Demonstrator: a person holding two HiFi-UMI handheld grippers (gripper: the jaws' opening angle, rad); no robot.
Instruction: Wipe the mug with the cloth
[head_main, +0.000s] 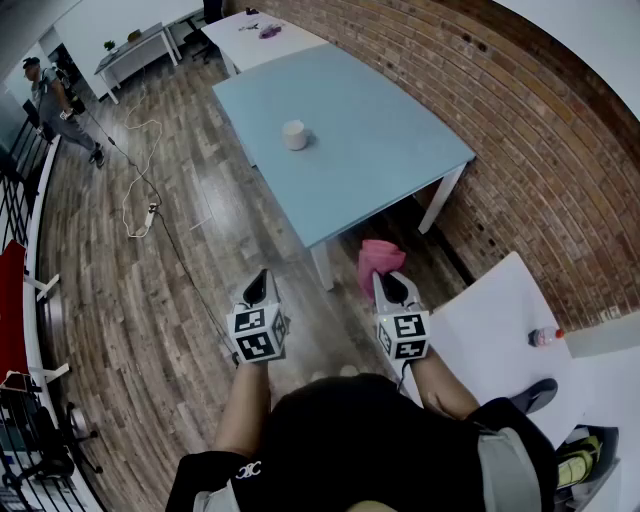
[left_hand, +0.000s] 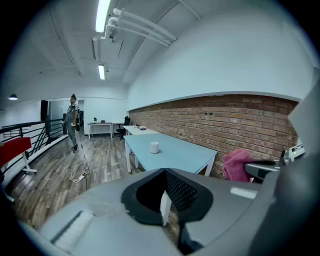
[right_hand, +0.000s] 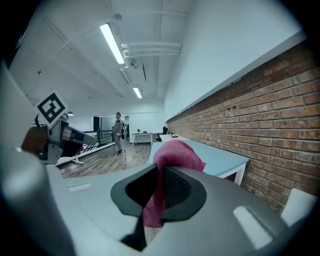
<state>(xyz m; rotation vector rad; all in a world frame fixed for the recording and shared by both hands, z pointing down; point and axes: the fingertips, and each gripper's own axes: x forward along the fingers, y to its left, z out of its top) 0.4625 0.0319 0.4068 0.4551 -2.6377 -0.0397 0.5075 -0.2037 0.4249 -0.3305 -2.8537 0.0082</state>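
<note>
**Cloth clamped in the right gripper, mug far off on the bench**

The person stands back from the pale blue bench (head_main: 385, 150), holding both grippers out over the wooden floor (head_main: 180, 290), short of the bench's near edge. The right gripper (head_main: 386, 282) has its jaws clamped on the pink cloth (head_main: 378, 258). The cloth bunches up above the jaws and hangs a little below them, as the right gripper view shows. The left gripper (head_main: 261, 278) has its jaws pressed together with nothing between them.

The white mug (head_main: 294, 134) stands upright on the bench, towards its far left part, with bare bench top all round it. It is well apart from both grippers and from the cloth, with the near part of the bench between them. In the head view it sits straight ahead of the gap between the two grippers, rather closer to the left one's line.

A brick wall (head_main: 520, 130) runs along the right side of the bench. Far down the room another person (head_main: 55, 100) stands on the floor.
</note>
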